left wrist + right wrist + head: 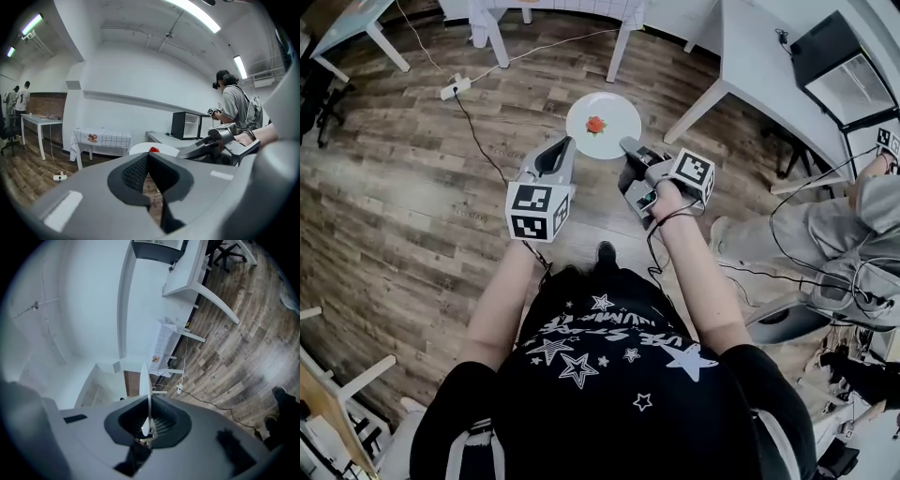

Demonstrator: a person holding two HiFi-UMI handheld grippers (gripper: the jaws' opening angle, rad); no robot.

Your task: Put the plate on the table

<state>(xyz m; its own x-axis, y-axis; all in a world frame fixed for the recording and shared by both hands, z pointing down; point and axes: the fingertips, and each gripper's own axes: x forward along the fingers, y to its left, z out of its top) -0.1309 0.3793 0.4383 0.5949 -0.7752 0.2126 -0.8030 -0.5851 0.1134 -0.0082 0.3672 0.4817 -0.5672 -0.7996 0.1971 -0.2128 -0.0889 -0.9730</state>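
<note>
A white plate (603, 126) with a small red piece of food (596, 124) on it hangs level above the wooden floor, in front of the person. My right gripper (628, 147) is shut on the plate's right rim. In the right gripper view the plate (146, 380) shows edge-on, pinched between the pads. My left gripper (565, 142) is held just left of the plate, shut with nothing in it. From the left gripper view, the plate (140, 148) and the red food (153, 150) peek over the closed jaws, with the right gripper (206, 145) beside them.
A white table (750, 56) with a black box (839, 66) stands at the right. A table with a checked cloth (101, 138) is against the far wall. A power strip (455, 87) and cable lie on the floor. Another person (862, 225) stands at the right.
</note>
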